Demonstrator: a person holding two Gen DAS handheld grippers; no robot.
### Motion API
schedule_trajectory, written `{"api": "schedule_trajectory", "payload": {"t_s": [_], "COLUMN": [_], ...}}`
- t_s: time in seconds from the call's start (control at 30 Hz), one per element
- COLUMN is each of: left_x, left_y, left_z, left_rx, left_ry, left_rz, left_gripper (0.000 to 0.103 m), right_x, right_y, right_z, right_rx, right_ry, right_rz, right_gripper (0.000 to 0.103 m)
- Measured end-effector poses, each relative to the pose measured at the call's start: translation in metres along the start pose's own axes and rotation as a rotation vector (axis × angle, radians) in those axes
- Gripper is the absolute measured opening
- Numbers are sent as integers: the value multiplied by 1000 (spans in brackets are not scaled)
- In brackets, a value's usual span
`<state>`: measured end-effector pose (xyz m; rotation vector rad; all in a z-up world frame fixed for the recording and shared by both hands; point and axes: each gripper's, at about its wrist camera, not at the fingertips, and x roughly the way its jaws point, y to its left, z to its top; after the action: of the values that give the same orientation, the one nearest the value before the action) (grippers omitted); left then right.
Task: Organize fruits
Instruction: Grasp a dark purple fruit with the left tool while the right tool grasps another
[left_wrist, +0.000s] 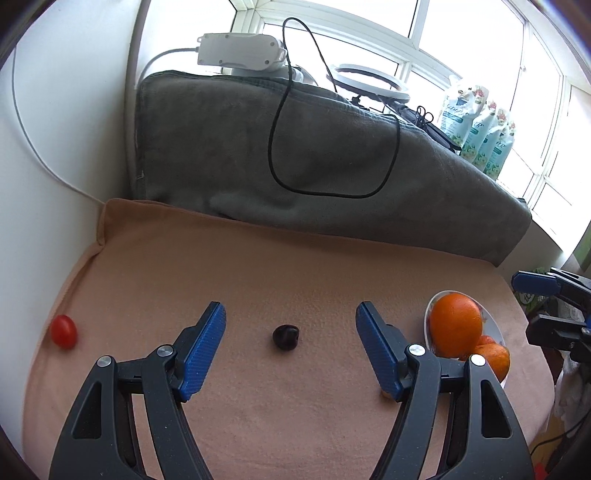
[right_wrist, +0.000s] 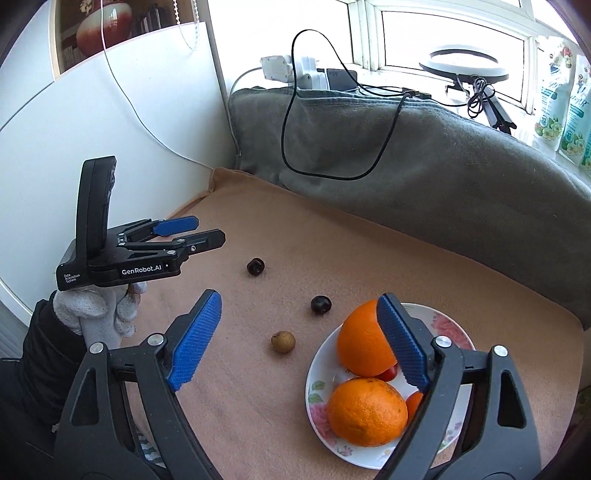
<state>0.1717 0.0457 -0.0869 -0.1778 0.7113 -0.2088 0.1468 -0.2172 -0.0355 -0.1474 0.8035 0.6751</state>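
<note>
My left gripper (left_wrist: 291, 309) stands open over the peach cloth, and a dark cherry (left_wrist: 285, 336) lies on the cloth between and just beyond its blue pads, untouched. A red cherry tomato (left_wrist: 64, 331) lies far left. My right gripper (right_wrist: 297, 297) is open and empty, its right finger over the floral plate (right_wrist: 314, 387), which holds two oranges (right_wrist: 365, 411) and smaller red and orange fruit. On the cloth in the right wrist view lie two dark cherries (right_wrist: 255, 266) (right_wrist: 320, 304) and a brown longan (right_wrist: 283, 341). A gloved hand (right_wrist: 96, 310) holds the left gripper (right_wrist: 210, 229) near the far cherry.
A grey folded blanket (left_wrist: 295, 155) with a black cable (left_wrist: 332, 192) walls off the back of the cloth. A white wall (right_wrist: 92, 129) runs along the left. On the windowsill are a ring light (right_wrist: 463, 62) and refill pouches (left_wrist: 476, 133). The cloth's edge drops off at right.
</note>
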Motion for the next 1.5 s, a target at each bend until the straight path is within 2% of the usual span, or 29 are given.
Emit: {"api": "schedule_trajectory", "payload": {"t_s": [0.1,0.17,0.23,0.43,0.57,0.87,1.33,1.5], "left_x": [6,12,16,30,39,58,78,82], "left_y": [5,8,10,9,7,4,3,0], "left_z": [-4,-6,-9,-14,-17,-22,-21,-23], "left_rx": [-13,-15,-17,-1,14,44,53,57], "left_ry": [22,36,48,89,112,154,187,196], "left_rz": [-13,-20,-26,-44,-45,-38,-27,-21], "left_gripper": [64,57,53,44,41,37,35,31], "right_x": [22,40,57,99,122,149,165,171], "right_y": [-2,-6,-10,-9,-4,4,1,6], "right_z": [11,18,23,30,28,18,10,9], "right_rx": [-8,4,20,-30,-97,-214,-259,-269], "right_ry": [76,137,194,312,384,480,531,536], "right_rz": [30,48,66,45,6,-34,-75,-92], "right_gripper": [68,53,47,47,38,37,34,32]}}
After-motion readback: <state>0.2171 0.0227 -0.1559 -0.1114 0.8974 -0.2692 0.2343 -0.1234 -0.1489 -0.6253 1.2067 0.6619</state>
